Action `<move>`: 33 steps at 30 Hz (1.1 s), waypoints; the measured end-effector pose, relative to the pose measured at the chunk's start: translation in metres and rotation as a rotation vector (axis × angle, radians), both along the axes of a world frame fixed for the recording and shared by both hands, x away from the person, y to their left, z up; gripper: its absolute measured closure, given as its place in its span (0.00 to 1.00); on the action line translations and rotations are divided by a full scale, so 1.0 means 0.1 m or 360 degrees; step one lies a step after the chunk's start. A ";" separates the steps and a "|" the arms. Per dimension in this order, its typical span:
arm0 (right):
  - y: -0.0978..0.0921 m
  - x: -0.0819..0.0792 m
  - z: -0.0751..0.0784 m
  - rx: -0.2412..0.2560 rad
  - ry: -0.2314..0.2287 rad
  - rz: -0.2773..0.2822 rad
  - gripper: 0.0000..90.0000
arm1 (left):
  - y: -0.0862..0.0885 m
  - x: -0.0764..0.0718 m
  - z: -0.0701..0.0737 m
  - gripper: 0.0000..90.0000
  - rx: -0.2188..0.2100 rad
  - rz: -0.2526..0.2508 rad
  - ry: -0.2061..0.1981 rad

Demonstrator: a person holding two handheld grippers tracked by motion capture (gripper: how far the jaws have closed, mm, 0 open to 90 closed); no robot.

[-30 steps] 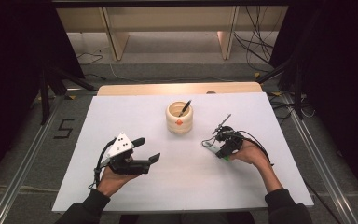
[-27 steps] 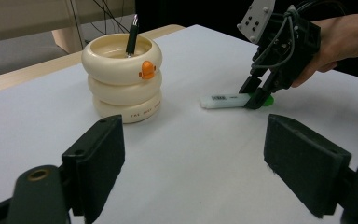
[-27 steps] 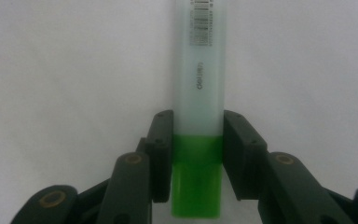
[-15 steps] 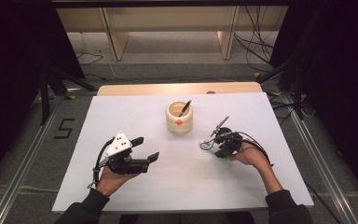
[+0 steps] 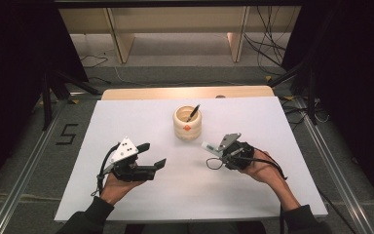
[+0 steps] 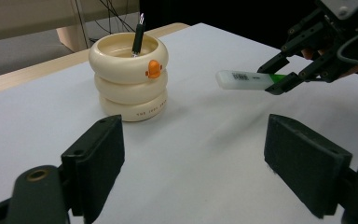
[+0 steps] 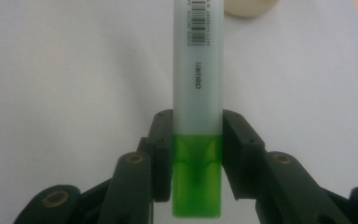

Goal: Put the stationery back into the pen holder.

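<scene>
High view: white table [image 5: 141,204], person's forearms coming in from the near edge, a gripper in each hand. Right gripper [image 5: 218,151] holds a highlighter [image 5: 208,146], jaws clamped on it near the green cap end. White barrel sticks out toward the middle of the table, lifted off the surface. It points roughly at the cream pen pot [image 5: 187,123], near it but not touching.

Right gripper view: highlighter [image 7: 198,107] runs straight up between the two black jaws, both pressed against its sides where white barrel meets green cap. Barcode and small print on the barrel.

Left gripper [image 5: 152,155] sits low over the table on the person's left, well apart from the pot, jaws wide apart, nothing between them.

Left gripper view: pot [image 6: 128,77] is three stacked cream rings with a small orange mark on the top ring. A black pen [image 6: 138,36] stands tilted inside it. Right gripper [image 6: 279,79] and highlighter [image 6: 242,80] off to the right, highlighter about level, clear of the table.
</scene>
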State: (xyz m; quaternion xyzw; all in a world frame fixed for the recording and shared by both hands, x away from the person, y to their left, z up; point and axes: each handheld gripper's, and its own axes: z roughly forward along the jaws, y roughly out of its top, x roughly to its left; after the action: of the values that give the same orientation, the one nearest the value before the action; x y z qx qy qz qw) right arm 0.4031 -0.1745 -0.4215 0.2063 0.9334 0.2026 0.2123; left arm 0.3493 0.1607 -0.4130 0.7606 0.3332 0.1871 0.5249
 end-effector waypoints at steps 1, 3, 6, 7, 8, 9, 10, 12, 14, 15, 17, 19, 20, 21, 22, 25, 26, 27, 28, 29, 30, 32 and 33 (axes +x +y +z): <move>0.02 -0.03 0.00 0.0005 -0.0037 0.0010 0.74 | 0.00 0.00 0.00 0.22 -0.0003 -0.0001 0.0003; 0.05 -0.10 0.00 -0.0002 -0.0098 0.0025 0.74 | 0.00 0.00 0.01 0.21 0.0005 -0.0006 0.0004; 0.07 -0.20 -0.01 -0.0010 -0.0238 0.0071 0.74 | -0.01 0.00 0.03 0.21 0.0006 -0.0002 0.0007; 0.09 -0.23 -0.02 -0.0035 -0.0290 0.0077 0.74 | -0.01 0.00 0.03 0.21 0.0009 -0.0005 0.0004; 0.10 -0.26 -0.03 -0.0060 -0.0339 0.0089 0.74 | -0.02 0.00 0.04 0.21 0.0014 -0.0007 0.0000; 0.11 -0.28 -0.04 -0.0064 -0.0378 0.0107 0.74 | -0.02 0.00 0.05 0.21 0.0020 -0.0011 -0.0005; 0.12 -0.30 -0.04 -0.0060 -0.0427 0.0126 0.74 | -0.03 0.00 0.07 0.21 0.0023 -0.0015 -0.0001; 0.15 -0.36 -0.05 -0.0099 -0.0531 0.0157 0.74 | -0.04 0.01 0.10 0.21 0.0023 -0.0017 -0.0009; 0.18 -0.40 -0.05 -0.0114 -0.0608 0.0180 0.74 | -0.05 0.01 0.15 0.21 0.0025 -0.0034 -0.0007; 0.19 -0.42 -0.05 -0.0109 -0.0645 0.0192 0.74 | -0.05 0.01 0.18 0.21 0.0037 -0.0044 -0.0003; 0.21 -0.48 -0.05 -0.0139 -0.0734 0.0230 0.74 | -0.07 0.03 0.22 0.20 0.0054 -0.0062 0.0006; 0.24 -0.53 -0.07 -0.0173 -0.0822 0.0261 0.74 | -0.10 0.06 0.25 0.20 0.0081 -0.0091 0.0041; 0.25 -0.55 -0.08 -0.0183 -0.0863 0.0284 0.74 | -0.12 0.07 0.27 0.20 0.0098 -0.0099 0.0051; 0.27 -0.58 -0.09 -0.0206 -0.0897 0.0307 0.74 | -0.13 0.09 0.30 0.20 0.0106 -0.0112 0.0066; 0.28 -0.61 -0.10 -0.0237 -0.0955 0.0326 0.74 | -0.14 0.11 0.32 0.20 0.0109 -0.0127 0.0087; 0.32 -0.67 -0.13 -0.0327 -0.1062 0.0388 0.74 | -0.20 0.16 0.39 0.19 0.0149 -0.0162 0.0128; 0.33 -0.70 -0.16 -0.0346 -0.1110 0.0404 0.74 | -0.22 0.17 0.41 0.19 0.0174 -0.0173 0.0130; 0.35 -0.72 -0.17 -0.0366 -0.1138 0.0419 0.74 | -0.25 0.19 0.44 0.19 0.0196 -0.0194 0.0147; 0.36 -0.74 -0.18 -0.0398 -0.1174 0.0448 0.74 | -0.28 0.21 0.46 0.19 0.0208 -0.0213 0.0166; 0.37 -0.76 -0.19 -0.0419 -0.1198 0.0458 0.74 | -0.31 0.22 0.47 0.19 0.0234 -0.0231 0.0180; 0.39 -0.78 -0.21 -0.0432 -0.1237 0.0470 0.74 | -0.35 0.24 0.48 0.19 0.0272 -0.0247 0.0193; 0.41 -0.80 -0.22 -0.0473 -0.1317 0.0514 0.74 | -0.44 0.27 0.50 0.19 0.0338 -0.0301 0.0231; 0.42 -0.81 -0.23 -0.0488 -0.1344 0.0527 0.74 | -0.48 0.28 0.50 0.19 0.0367 -0.0318 0.0233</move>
State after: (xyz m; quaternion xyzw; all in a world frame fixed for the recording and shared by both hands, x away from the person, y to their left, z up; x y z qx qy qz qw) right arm 0.3217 -0.1321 -0.4445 -0.0791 0.8051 0.1598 0.5658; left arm 0.3772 0.1125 -0.3631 0.8567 0.2697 0.1150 0.4244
